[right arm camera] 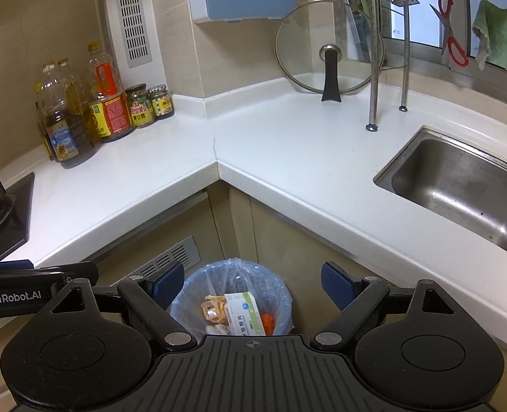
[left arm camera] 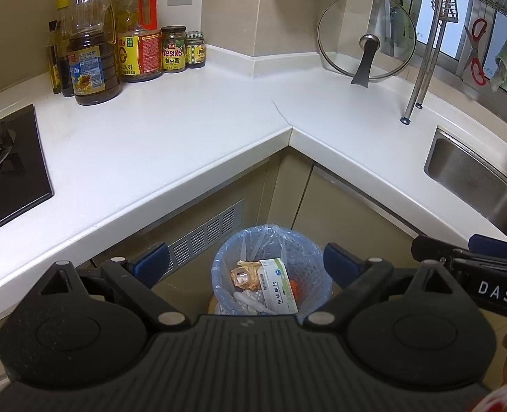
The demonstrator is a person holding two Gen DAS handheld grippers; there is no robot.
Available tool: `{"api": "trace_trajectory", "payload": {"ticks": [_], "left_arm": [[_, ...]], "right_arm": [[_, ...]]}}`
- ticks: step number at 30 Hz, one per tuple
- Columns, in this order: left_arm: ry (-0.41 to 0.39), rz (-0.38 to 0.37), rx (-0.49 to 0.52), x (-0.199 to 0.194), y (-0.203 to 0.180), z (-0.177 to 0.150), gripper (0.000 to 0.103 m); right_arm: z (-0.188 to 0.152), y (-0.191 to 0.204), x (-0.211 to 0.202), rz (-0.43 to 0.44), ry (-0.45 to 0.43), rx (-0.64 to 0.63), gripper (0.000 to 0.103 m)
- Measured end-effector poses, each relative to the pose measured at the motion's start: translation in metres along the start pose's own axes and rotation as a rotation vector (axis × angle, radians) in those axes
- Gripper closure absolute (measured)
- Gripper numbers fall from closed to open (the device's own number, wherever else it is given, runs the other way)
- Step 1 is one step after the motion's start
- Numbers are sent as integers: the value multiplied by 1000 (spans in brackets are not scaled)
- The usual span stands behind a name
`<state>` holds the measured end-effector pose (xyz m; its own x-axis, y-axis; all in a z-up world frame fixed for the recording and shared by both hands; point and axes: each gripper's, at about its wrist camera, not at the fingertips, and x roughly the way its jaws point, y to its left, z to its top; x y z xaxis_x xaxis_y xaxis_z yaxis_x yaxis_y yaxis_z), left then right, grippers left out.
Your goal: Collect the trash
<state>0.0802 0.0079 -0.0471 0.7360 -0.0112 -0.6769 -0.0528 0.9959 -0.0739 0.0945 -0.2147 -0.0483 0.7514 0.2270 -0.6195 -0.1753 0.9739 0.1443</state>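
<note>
The trash bin (left arm camera: 270,271), lined with a pale blue bag (left arm camera: 317,276), is set on the floor in the inner corner of the L-shaped counter (left arm camera: 171,137), so that scraps from either run can be dropped straight into it. In the left wrist view it lies at six o'clock, framed between the blue pads. Trash is already held inside: a white and green medicine box (right arm camera: 244,314) is leaned on a crumpled orange wrapper (right arm camera: 214,309), with something orange (right arm camera: 268,322) at the box's three o'clock.

The left tool (left arm camera: 246,261) is held wide open above the bin, with nothing between its pads. The right tool (right arm camera: 253,283) is likewise spread wide and empty, aimed at the same bin. Both appear to be poised for release or retreat.

No loose trash can be seen on the counter. The oil bottles (left arm camera: 93,55) and jars (left arm camera: 174,49) are kept at eleven o'clock by the hob (left arm camera: 6,168), and the glass lid (left arm camera: 366,36) is propped at one o'clock near the sink (right arm camera: 459,189).
</note>
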Motion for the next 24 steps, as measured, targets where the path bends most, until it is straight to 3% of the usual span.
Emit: {"api": "trace_trajectory", "payload": {"ticks": [24], "left_arm": [[0,-2,-3,1,-2,1,7]], "right_arm": [[1,-3,0,1,2,-1,16]]}}
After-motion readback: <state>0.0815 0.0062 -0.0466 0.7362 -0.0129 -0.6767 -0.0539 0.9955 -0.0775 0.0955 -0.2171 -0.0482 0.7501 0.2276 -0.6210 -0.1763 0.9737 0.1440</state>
